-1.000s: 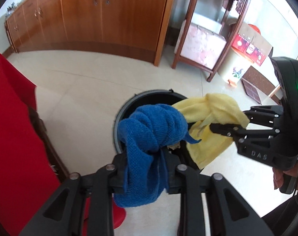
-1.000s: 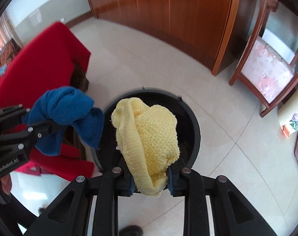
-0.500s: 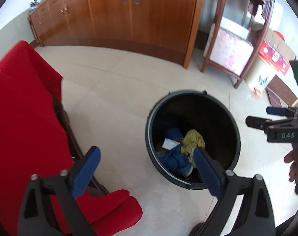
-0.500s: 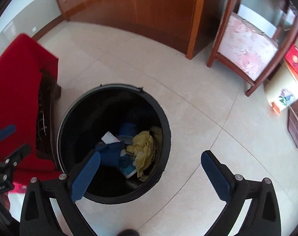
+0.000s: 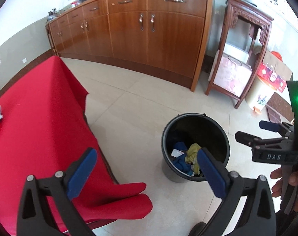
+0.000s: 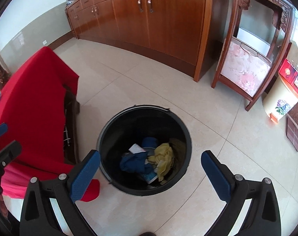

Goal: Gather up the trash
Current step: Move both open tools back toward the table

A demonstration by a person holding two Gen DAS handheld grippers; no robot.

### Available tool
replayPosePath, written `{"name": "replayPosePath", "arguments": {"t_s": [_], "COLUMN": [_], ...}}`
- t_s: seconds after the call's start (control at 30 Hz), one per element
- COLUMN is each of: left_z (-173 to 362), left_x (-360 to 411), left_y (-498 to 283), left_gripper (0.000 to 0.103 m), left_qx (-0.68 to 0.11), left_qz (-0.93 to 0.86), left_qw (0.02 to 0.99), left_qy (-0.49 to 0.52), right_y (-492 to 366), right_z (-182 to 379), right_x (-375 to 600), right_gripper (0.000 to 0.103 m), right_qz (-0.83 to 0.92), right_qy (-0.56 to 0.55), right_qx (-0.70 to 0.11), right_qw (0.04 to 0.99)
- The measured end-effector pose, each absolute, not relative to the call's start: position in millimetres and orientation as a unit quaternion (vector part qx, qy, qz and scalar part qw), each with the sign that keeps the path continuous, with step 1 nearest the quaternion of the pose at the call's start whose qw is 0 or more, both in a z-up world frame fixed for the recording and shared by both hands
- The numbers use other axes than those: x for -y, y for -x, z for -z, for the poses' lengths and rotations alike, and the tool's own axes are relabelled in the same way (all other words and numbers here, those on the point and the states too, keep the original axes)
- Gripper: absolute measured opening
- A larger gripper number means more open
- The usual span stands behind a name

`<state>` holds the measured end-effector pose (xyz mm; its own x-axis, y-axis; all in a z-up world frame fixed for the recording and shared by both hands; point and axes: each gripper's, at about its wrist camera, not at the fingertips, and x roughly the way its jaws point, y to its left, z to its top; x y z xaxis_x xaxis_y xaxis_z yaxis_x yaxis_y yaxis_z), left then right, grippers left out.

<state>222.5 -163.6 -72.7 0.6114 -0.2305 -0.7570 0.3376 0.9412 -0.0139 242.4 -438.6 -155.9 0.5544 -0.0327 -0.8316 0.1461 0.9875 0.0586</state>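
Both cloths dropped into bin [image 6: 144, 112] | left gripper [image 5: 147, 172], right gripper [image 6: 150, 169] released | bin bottom partly hidden

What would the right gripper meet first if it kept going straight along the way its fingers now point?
Probably the open mouth of the black bin, then the blue cloth and yellow cloth inside; the right gripper is open, though depth is unclear.

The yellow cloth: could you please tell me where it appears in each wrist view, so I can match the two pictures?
Left wrist: the yellow cloth lies inside the black bin, lower right of centre, beside the blue cloth.
Right wrist: the yellow cloth lies in the bin at lower centre, right of the blue cloth.
Shared landmark: the wooden cabinet.
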Motion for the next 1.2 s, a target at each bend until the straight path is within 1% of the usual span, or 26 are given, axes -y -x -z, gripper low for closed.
{"name": "replayPosePath", "arguments": {"t_s": [0.33, 0.67, 0.93, 1.1, 1.2], "left_z": [42, 23, 20, 21, 25], "left_x": [95, 18, -62, -112, -148], "left_y": [-203, -183, -159, -147, -141], "left_gripper": [0.102, 0.102, 0.102, 0.102, 0.102], "left_qx": [-0.374, -0.347, -0.336, -0.329, -0.329], "left_qz": [0.101, 0.028, -0.037, -0.084, -0.116], "left_qw": [0.921, 0.937, 0.941, 0.94, 0.936], "left_qy": [-0.048, -0.02, 0.009, 0.026, 0.036], "right_y": [-235, -238, -247, -259, -266], "right_z": [88, 42, 37, 34, 30], "right_x": [364, 264, 192, 129, 96], "right_gripper": [0.103, 0.103, 0.103, 0.103, 0.103], "right_qz": [0.0, -0.077, -0.145, -0.172, -0.199], "right_qy": [-0.041, -0.009, -0.005, 0.029, 0.031], "right_qx": [-0.412, -0.374, -0.361, -0.37, -0.364], "right_qw": [0.91, 0.924, 0.921, 0.912, 0.909]}}
